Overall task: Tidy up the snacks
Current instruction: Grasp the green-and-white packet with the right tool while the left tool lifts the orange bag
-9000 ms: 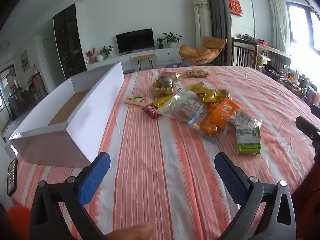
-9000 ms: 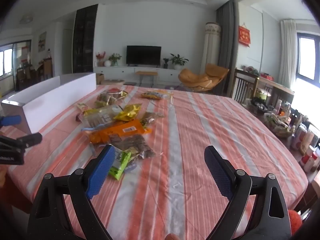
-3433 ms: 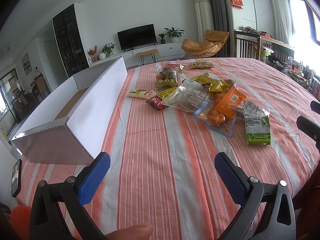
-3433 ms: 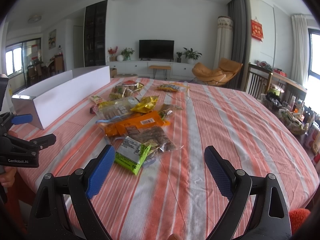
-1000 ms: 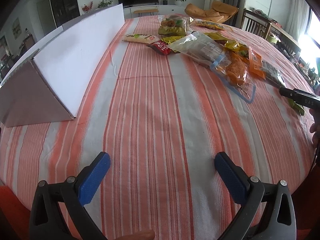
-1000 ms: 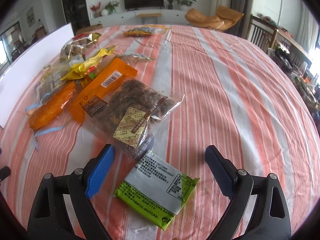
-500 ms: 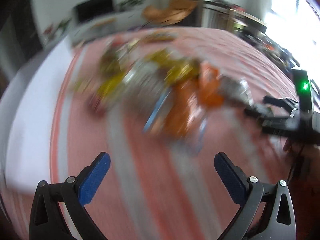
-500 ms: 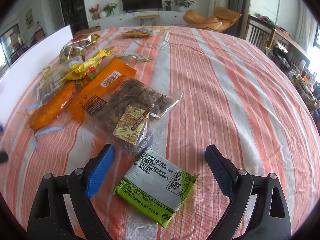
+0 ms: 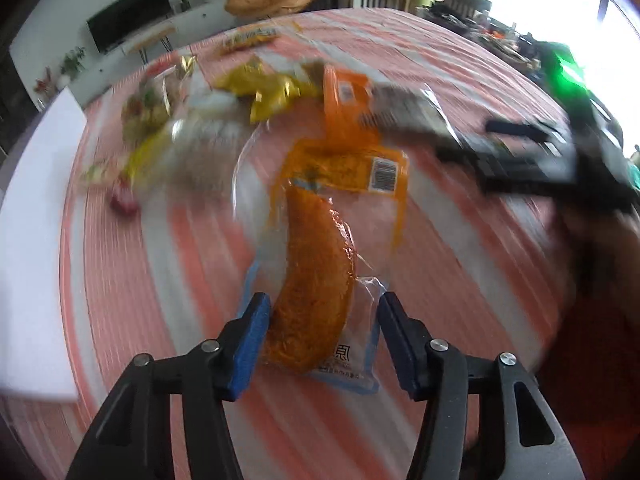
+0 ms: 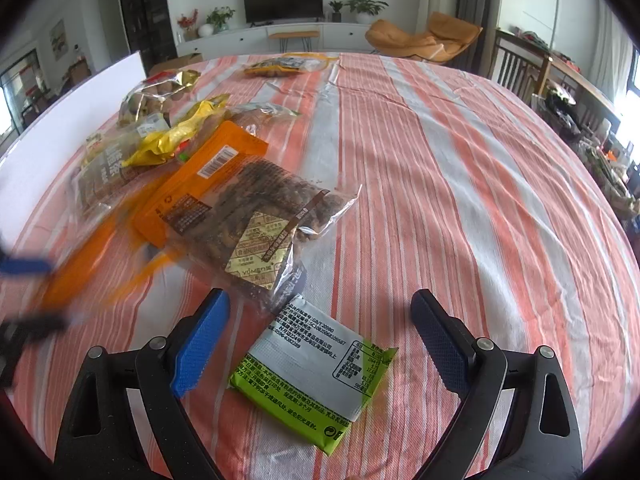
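Change since a second ago: left gripper (image 9: pixel 320 332) shifted from bare striped cloth near the white box to the snack pile; jaws have just been closing, now narrowed around the near end of the orange snack bag (image 9: pixel 320 280).
Left gripper state: left blue pad against the bag's orange contents, right pad beside the clear wrapper edge; firm contact on that side not certain through the blur.
Orange snack bag: clear wrapper with a curved orange filling, barcode label toward its far end; lying on the bench (image 9: pixel 460 264), far end reaching back to the pile.
Right gripper (image 10: pixel 320 328): unchanged from a second ago; jaws wide, nothing pressed between the pads, poised above the green packet (image 10: pixel 316 380).
Green packet: flat on the cloth, printed silver back facing up, lying between and just beyond the blue pads, near edge of the bench.
Brown snack bag (image 10: pixel 256 220): clear pouch with dark contents and a gold label, just beyond the green packet, one corner meeting it.
Orange flat pouch (image 10: pixel 200 184): partly under the brown snack bag, barcode up.
Yellow foil bag (image 10: pixel 176 136): farther left in the pile.
Far packet (image 10: pixel 280 66): alone near the far edge of the bench.
White box (image 9: pixel 36 220): long white wall at the left side of the bench, well apart from the orange snack bag.
Background: television (image 10: pixel 283 0) and orange chair (image 10: pixel 424 40) beyond the bench.
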Demonstrator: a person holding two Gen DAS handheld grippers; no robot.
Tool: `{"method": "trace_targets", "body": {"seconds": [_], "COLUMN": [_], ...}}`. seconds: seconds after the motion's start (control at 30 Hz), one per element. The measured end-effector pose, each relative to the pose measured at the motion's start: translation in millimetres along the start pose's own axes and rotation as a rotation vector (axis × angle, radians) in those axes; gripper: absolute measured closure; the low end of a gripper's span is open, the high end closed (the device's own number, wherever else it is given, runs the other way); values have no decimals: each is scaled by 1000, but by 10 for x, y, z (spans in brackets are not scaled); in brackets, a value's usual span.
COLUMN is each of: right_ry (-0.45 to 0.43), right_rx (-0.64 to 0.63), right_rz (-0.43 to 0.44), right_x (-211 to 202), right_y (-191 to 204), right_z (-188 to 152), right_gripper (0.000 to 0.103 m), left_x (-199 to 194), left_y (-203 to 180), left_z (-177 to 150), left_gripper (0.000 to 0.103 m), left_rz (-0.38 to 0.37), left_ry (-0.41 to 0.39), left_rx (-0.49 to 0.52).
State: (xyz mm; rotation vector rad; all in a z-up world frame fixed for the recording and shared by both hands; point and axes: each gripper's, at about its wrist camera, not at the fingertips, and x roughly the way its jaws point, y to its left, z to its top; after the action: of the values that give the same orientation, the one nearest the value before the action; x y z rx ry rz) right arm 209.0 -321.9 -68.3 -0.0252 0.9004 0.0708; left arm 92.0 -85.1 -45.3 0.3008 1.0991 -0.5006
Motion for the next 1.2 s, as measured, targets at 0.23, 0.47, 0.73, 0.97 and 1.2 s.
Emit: {"method": "trace_targets", "body": {"seconds": [0.23, 0.47, 0.73, 0.97, 1.2], "right_ry": [-1, -2, -50, 64, 303], "right_rx": [0, 2, 112, 7, -308], "right_rz": [-1, 2, 209, 188, 188], "right_x": [8, 10, -198, -200, -26], "right_y": [-2, 0, -226, -65, -57], "right_z": [2, -4, -126, -1, 329], "right_gripper": [9, 9, 10, 10, 10], "left_x": [-290, 210, -3, -235, -197], "left_y": [9, -162, 245, 402, 598], "left_z": [-50, 99, -88, -324, -459], "left_gripper": [5, 4, 58, 59, 40], "left_rz": [13, 73, 74, 76, 44], "left_ry": [-103, -19, -61, -113, -82], "left_rx": [77, 199, -69, -135, -131]}}
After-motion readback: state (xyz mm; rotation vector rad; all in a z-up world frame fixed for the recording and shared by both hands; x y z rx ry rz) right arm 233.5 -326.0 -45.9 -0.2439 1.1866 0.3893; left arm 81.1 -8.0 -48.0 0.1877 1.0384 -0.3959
